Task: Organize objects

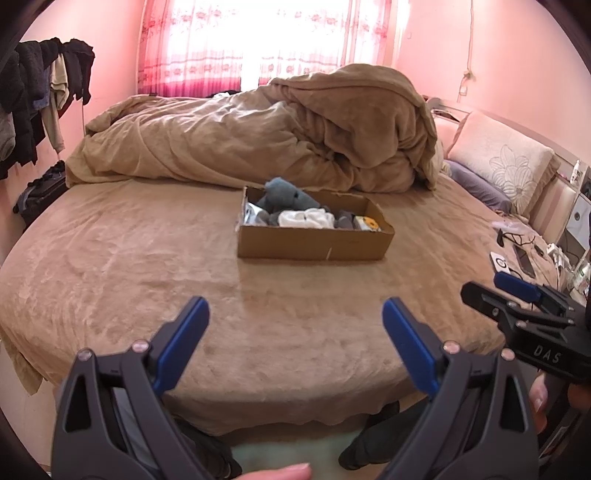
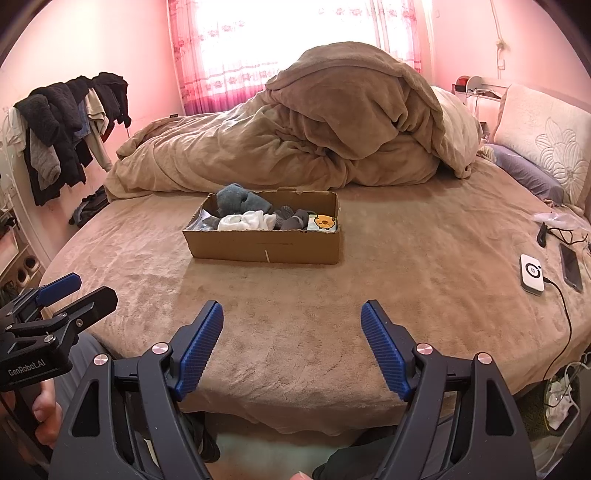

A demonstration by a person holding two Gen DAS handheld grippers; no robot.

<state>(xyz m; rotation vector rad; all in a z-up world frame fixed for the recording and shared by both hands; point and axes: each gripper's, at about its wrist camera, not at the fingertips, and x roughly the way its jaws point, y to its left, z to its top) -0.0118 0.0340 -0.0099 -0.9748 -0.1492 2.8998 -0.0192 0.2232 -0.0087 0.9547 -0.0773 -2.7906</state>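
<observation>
Left hand-held gripper (image 1: 295, 317) agape, cardboard box (image 1: 314, 243) well ahead

Blown-out window (image 1: 258, 33) glare; pink cast; fisheye edges

One cardboard box (image 2: 264, 246) on the bed, mid-scene. In it: one grey-blue sock bundle (image 2: 236, 199) at far left, one white sock bundle (image 2: 247, 220) near centre, one dark grey sock bundle (image 2: 290, 216) right of that, one packet with an orange cartoon face (image 2: 324, 222) at right end. Two pillows far right: one cream (image 2: 546, 136), one purple (image 2: 524, 175). One heaped blanket (image 2: 314, 140) far side. One phone (image 2: 570, 266) and one white charger (image 2: 532, 275), near right.
</observation>
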